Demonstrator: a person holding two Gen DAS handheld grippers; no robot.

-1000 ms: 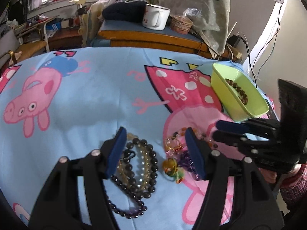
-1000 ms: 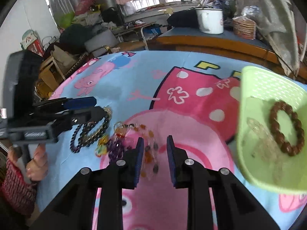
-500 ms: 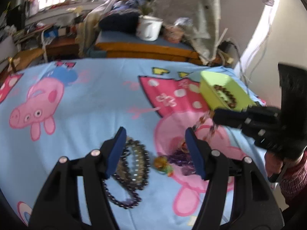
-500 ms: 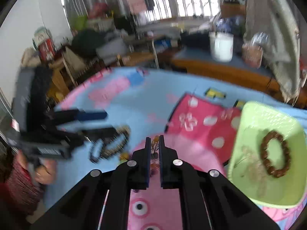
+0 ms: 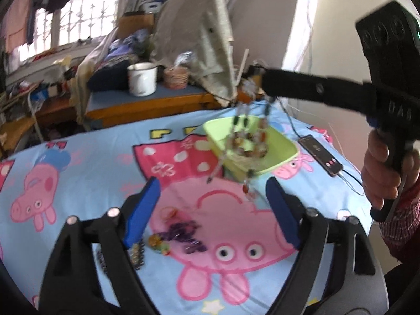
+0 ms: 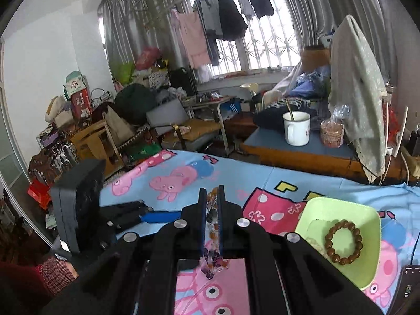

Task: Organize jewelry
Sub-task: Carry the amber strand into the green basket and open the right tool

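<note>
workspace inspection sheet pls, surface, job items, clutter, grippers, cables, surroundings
Surface: cartoon pig bedsheet, blue and pink, covers the work area.
Job's things: beaded necklace dangles from the right gripper over the green tray; brown bead bracelet lies in the tray; purple bead piece and dark bead strands lie on the sheet.
Clutter: phone on the sheet beside the tray.
Grippers: left gripper open, holding nothing; right gripper shut on the necklace.
Cables: a thin cable runs from the phone.
Surroundings: white mug, hanging laundry, piled furniture.
</note>
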